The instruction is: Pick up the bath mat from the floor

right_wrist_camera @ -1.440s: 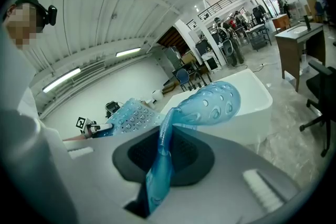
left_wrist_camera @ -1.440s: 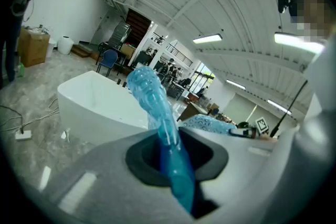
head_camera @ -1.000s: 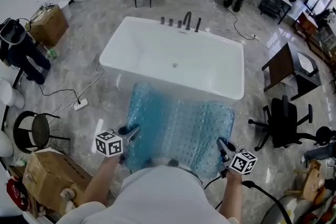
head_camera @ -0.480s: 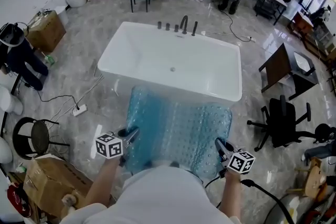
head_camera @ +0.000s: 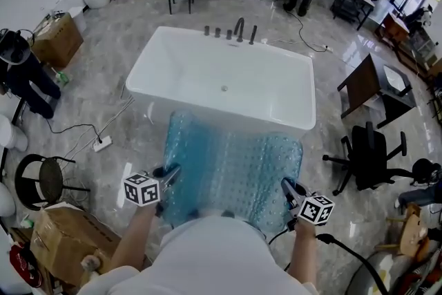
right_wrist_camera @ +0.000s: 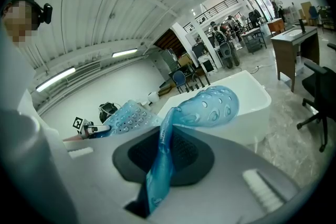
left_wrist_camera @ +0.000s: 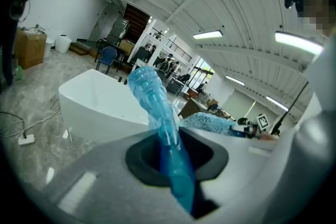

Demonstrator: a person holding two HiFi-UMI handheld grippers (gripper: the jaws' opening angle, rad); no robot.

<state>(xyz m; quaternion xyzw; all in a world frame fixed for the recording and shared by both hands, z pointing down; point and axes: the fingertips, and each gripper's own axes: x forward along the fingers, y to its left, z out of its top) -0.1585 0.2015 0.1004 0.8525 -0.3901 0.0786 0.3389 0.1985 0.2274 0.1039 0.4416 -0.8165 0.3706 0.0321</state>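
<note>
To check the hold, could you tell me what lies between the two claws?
The mat, pinched by the left claw and right claw; the head view shows it.

bath mat (head_camera: 231,169) see-thru blue plastic, bumpy, tub (head_camera: 266,83) glossy white, floor (head_camera: 330,138) polished stone-look

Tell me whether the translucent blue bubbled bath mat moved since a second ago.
No. The blue bubbled bath mat keeps its far edge at the same spot along the front of the white rectangular bathtub.
</note>
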